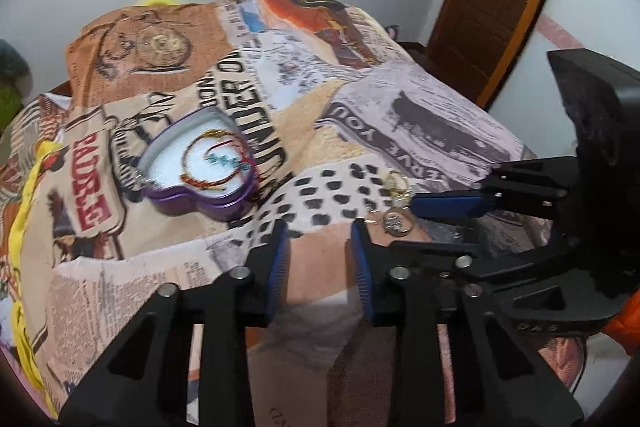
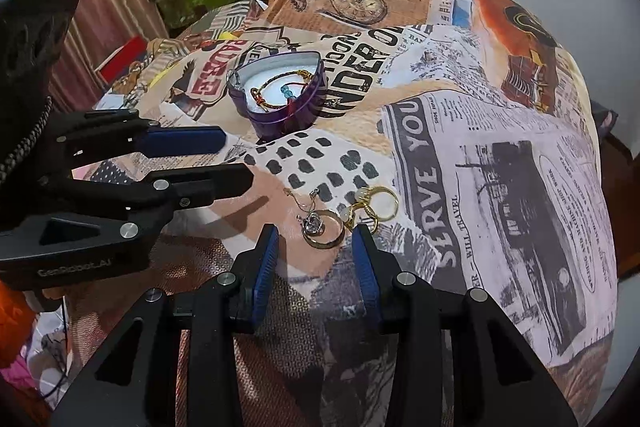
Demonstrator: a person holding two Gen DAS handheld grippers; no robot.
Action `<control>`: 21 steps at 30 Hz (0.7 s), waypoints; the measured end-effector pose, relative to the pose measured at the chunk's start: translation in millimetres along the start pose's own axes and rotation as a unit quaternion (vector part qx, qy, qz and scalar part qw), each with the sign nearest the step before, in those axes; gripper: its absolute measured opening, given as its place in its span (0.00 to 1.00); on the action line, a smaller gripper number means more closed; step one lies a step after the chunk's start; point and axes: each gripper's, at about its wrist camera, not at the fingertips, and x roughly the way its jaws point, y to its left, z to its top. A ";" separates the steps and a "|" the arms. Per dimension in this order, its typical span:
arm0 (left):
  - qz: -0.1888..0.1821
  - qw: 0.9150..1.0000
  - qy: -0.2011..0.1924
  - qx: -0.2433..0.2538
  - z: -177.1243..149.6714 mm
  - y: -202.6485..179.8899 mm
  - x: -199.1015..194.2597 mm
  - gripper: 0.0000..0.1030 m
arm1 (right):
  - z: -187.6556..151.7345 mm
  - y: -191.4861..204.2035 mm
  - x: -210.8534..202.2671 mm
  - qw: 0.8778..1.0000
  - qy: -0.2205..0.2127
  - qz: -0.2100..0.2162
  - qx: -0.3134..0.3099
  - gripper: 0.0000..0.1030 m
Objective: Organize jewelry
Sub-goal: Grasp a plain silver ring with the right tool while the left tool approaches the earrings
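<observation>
Left gripper (image 1: 320, 227) and right gripper (image 2: 316, 231) hover side by side, jaws apart.

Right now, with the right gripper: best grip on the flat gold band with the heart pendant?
Probably from above, pinching across the gold band rim at its bare near-right arc. It lies flat on the cloth, and the heart pendant crowds the left. The right gripper is open.
</observation>
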 end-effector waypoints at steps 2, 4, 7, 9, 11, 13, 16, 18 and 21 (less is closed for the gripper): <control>-0.014 1.000 0.004 0.008 3.3 -3.7 4.1 0.23 | -0.3 0.1 1.1 1.000 0.000 -0.002 -0.004 0.33; -0.028 0.999 0.014 0.016 6.4 -7.7 10.8 0.20 | -0.9 0.8 0.9 1.000 -0.001 -0.003 -0.006 0.33; -0.034 0.999 0.026 0.027 8.4 -12.6 17.9 0.18 | -1.8 1.1 0.5 1.000 -0.003 -0.004 -0.009 0.32; -0.030 0.998 0.036 0.034 9.9 -14.4 24.4 0.16 | -2.3 0.9 0.5 1.000 -0.004 -0.004 -0.010 0.32; -0.033 0.998 0.042 0.037 10.2 -14.1 29.3 0.15 | -2.9 0.8 0.7 1.000 -0.005 -0.005 -0.013 0.31; -0.033 0.998 0.045 0.038 10.5 -13.1 33.1 0.10 | -3.2 0.0 1.3 1.000 -0.005 -0.004 -0.013 0.31; -0.041 0.998 0.046 0.030 11.4 -8.6 36.3 0.05 | -3.6 -1.2 1.5 1.000 -0.007 -0.001 -0.011 0.30; -0.048 0.997 0.048 0.025 12.6 -6.2 39.4 0.01 | -3.7 -2.2 1.5 1.000 -0.008 0.000 -0.009 0.29; -0.047 0.998 0.046 0.019 12.9 -3.7 37.9 0.00 | -3.6 -4.2 1.9 1.000 -0.009 -0.001 -0.004 0.25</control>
